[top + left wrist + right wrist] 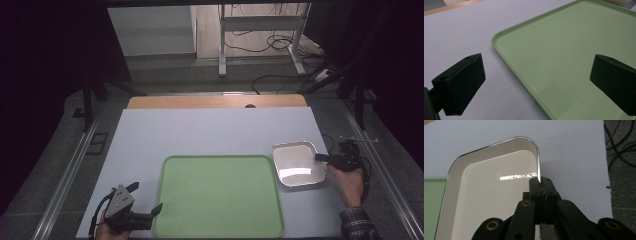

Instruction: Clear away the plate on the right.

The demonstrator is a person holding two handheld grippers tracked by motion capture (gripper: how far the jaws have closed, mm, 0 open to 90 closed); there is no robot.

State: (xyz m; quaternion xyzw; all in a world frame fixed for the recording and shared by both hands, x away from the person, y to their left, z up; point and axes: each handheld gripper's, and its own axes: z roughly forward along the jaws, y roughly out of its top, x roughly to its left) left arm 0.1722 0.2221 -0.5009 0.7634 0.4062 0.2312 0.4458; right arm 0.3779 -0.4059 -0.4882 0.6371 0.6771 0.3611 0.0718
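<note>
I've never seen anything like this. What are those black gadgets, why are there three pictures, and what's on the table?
No robot here: a person holds a two-jaw tool in each hand. The high view looks down on the table from above; each of the other two comes from a camera riding on one tool, looking along its jaws. On the pale table lie a green tray and, beside it, a small white metal-rimmed pan. The left hand-held gripper hangs open by the green tray's corner, holding nothing. The right hand-held gripper is shut on the pan's rim.
</note>
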